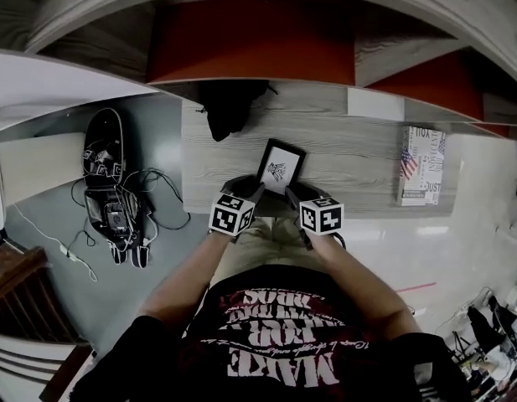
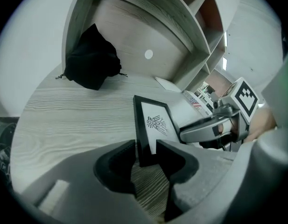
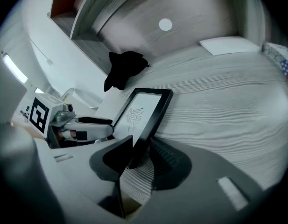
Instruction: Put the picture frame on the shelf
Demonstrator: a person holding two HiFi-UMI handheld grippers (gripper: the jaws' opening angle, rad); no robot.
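Wood-grain shelf [image 1: 359,153] already bears your picture frame [image 1: 281,166] upright; left claw [image 2: 146,150] pinches it, right claw [image 3: 139,148] spread around it; letting go seems all that remains.

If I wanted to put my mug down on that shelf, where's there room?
The shelf is bare left of the picture frame, in front of the black cloth, and more widely between the frame and the flag-printed box. The front middle is crowded: the left gripper and right gripper flank the frame there.

The person's shirt [image 1: 279,342] reads "MAKE", seen upside down.
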